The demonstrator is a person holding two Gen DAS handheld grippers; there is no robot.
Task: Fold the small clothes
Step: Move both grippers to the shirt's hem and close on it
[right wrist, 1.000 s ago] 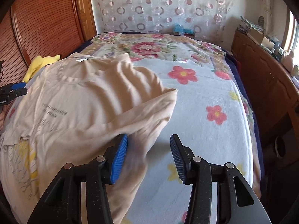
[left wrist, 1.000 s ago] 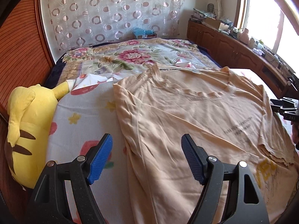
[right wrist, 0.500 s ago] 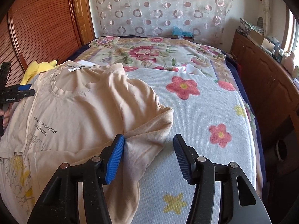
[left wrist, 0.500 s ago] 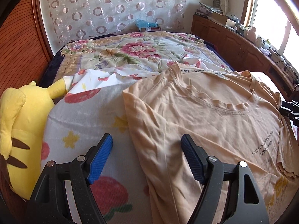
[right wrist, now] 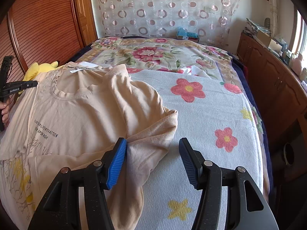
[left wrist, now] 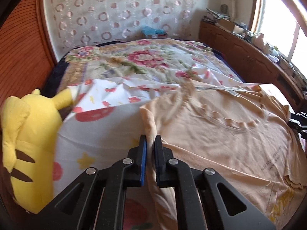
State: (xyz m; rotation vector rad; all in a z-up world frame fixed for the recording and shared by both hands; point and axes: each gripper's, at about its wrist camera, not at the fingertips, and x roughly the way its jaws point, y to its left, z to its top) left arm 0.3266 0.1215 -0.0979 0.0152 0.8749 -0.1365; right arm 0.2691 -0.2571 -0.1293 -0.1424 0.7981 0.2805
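Flowered bed (right wrist: 201, 118), left gripper (left wrist: 150, 145) pinching beige T-shirt (left wrist: 220, 134) sleeve

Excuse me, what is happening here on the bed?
A person is folding a beige T-shirt spread on the bed, with a gripper in each hand. The left gripper is closing on the shirt's edge, cloth pinched between its pads. The right gripper is open over the other sleeve, not gripping it. A yellow plush toy lies beside.
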